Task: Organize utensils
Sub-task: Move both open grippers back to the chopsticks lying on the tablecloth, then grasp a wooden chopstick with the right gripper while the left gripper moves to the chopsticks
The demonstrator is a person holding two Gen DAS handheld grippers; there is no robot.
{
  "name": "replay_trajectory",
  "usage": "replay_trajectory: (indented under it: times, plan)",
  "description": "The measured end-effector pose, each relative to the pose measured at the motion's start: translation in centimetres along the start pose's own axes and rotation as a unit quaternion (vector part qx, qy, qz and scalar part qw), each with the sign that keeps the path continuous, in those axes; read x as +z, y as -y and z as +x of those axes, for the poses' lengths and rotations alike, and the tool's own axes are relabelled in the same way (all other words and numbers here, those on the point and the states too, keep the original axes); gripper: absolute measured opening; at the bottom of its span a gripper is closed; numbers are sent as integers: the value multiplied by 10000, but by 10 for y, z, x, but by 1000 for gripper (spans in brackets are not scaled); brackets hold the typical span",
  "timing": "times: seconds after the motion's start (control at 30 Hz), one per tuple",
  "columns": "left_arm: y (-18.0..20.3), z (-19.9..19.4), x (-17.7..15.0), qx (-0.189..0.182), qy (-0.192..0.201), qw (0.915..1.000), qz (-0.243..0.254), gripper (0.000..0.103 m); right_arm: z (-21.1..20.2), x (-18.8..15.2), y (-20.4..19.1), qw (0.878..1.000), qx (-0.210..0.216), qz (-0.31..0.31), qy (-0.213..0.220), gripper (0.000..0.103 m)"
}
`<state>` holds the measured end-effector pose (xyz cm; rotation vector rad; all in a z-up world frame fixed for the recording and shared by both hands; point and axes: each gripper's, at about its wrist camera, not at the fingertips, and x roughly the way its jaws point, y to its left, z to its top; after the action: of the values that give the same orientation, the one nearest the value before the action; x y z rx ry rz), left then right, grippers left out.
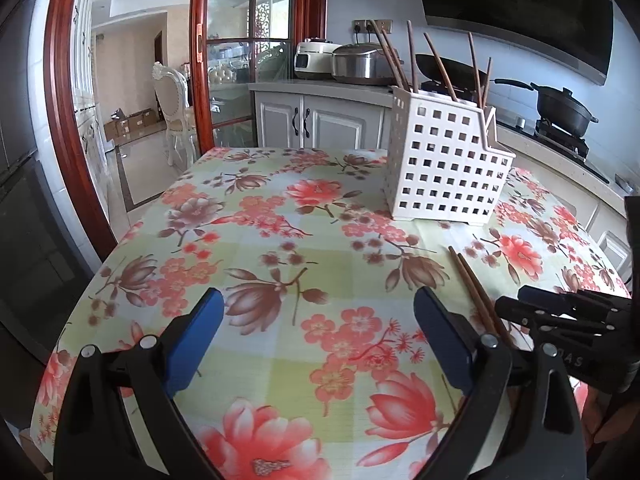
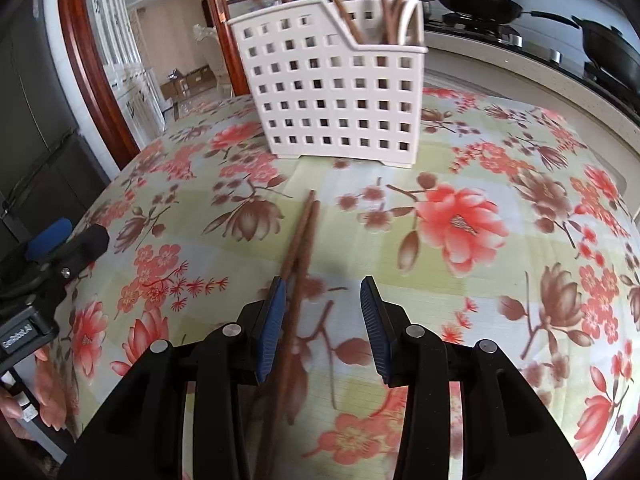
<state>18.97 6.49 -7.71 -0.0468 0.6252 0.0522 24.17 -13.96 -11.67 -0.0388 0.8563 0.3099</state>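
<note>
The right gripper, fingers partly open, straddles two brown wooden chopsticks lying on the floral tabletop, gripping nothing yet. The left gripper gapes wide, empty. Beyond stands the white perforated plastic holder, presumably their destination.

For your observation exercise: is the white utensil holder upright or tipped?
Upright: the utensil holder stands flat on the tablecloth, chopsticks sticking up.
</note>
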Motion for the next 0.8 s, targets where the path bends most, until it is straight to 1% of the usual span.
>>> replay_trajectory:
  times: [0.1, 0.17, 0.23, 0.43, 0.5, 0.53, 0.57, 0.63, 0.73, 0.8]
  plan:
    - [-4, -3, 1, 0, 48, 10000, -45, 93, 6, 3, -6, 9998, -166, -110, -69, 36]
    - [-7, -5, 1, 11, 84, 9999, -57, 93, 10, 4, -8, 9993, -312, -168, -155, 30]
    - [-10, -6, 1, 7, 98, 9999, -87, 93, 13, 5, -9, 9990, -355, -195, -173, 26]
    - [-13, -3, -1, -31, 39, 9999, -133, 94, 19, 12, -21, 9970, -573, -439, -277, 25]
    - [-12, -2, -2, -37, 11, 9999, -126, 94, 20, 14, -23, 9966, -604, -457, -324, 20]
    - [-11, -2, -2, -39, 3, 9999, -120, 94, 21, 13, -24, 9966, -602, -469, -317, 16]
    - [-11, -2, -2, -37, 1, 9999, -117, 94, 20, 12, -25, 9966, -601, -484, -286, 15]
    - [-11, -2, -2, -30, 5, 9999, -128, 94, 19, 10, -23, 9973, -556, -422, -232, 6]
    - [-10, -1, -2, -45, -25, 9999, -143, 94, 14, 6, -19, 9981, -480, -386, -95, 5]
    - [-7, 2, -2, -79, -86, 9998, -158, 94, 4, 5, -17, 9982, -473, -349, 144, 5]
